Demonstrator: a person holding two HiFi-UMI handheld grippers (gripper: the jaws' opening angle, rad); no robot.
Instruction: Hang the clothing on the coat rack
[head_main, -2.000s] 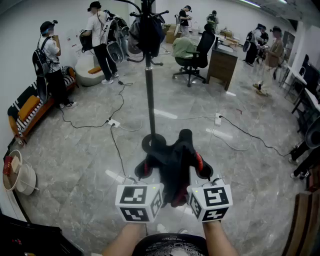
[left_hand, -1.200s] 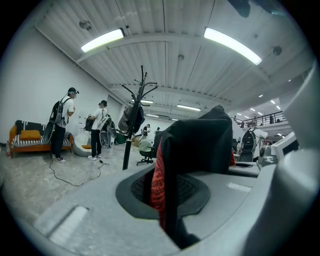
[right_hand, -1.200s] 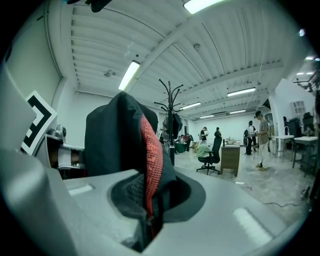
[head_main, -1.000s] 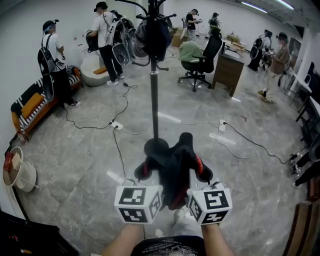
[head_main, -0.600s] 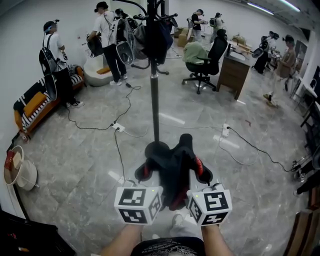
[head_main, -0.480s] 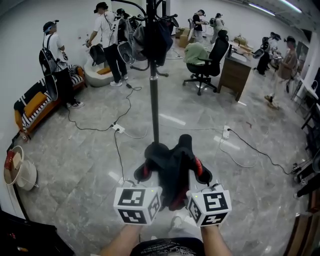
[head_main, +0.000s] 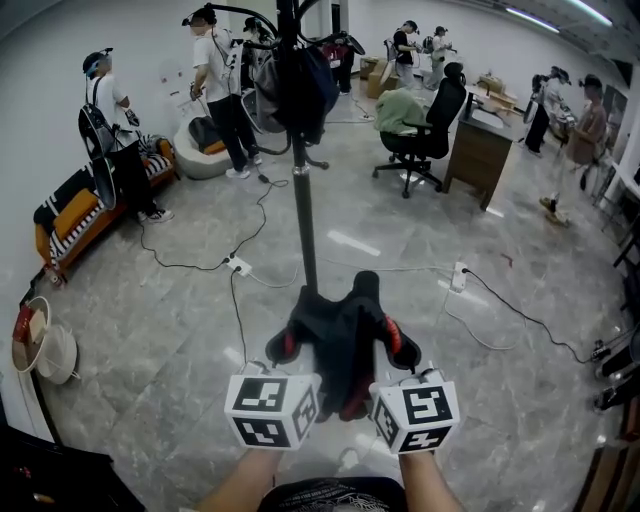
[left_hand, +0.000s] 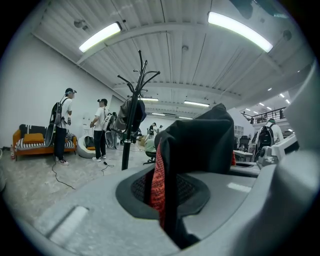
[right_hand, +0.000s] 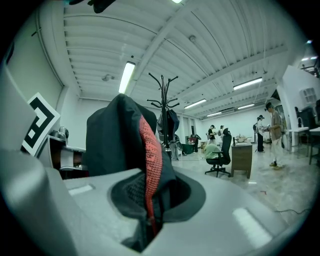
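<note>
Honestly, the main risk is slip: my left fingers (left_hand: 90, 210) and right fingers (right_hand: 240, 200) are each nearly closed on just a thin fold of the black garment (head_main: 340, 335) with red trim, so a tug could pull it free. Slack between them could snag a lower peg of the coat rack (head_main: 301, 220), whose top hooks already carry dark items (head_main: 295, 90). That's a crowded target. The garment bunches up between both finger pairs and rises above them. The rack is ahead, clear of it.

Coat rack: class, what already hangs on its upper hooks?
A dark garment and a greyish item hang from upper hooks of the coat rack. They cover those hooks and the pole's upper part; the topmost prongs are bare.
</note>
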